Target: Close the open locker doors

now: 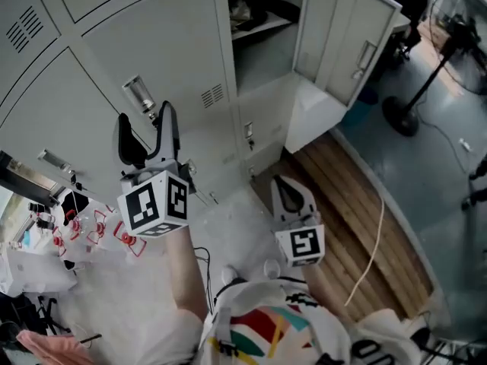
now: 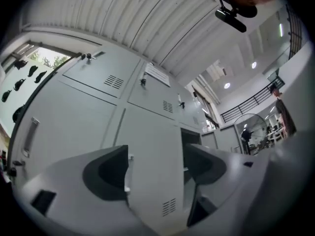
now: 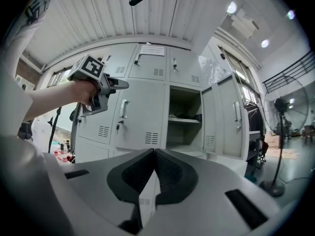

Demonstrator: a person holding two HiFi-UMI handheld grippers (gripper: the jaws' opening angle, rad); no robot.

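I count two tongs. The left gripper point(image 1: 146, 131), left of centre in the head view, has its jaws wide apart with nothing between them; only a closed locker door point(image 2: 147, 146) shows behind. The right gripper point(image 1: 285, 192), at the lower centre, has its jaws pressed together and empty. I count two open locker doors at the upper right: a tall upper door point(image 1: 346, 40) beside its shelf compartment point(image 3: 184, 117), and a lower door point(image 1: 312, 116) under it. Both are well apart from the grippers. A standing fan point(image 1: 399, 112) and a loose cable point(image 1: 378, 226) are on the floor at the right.
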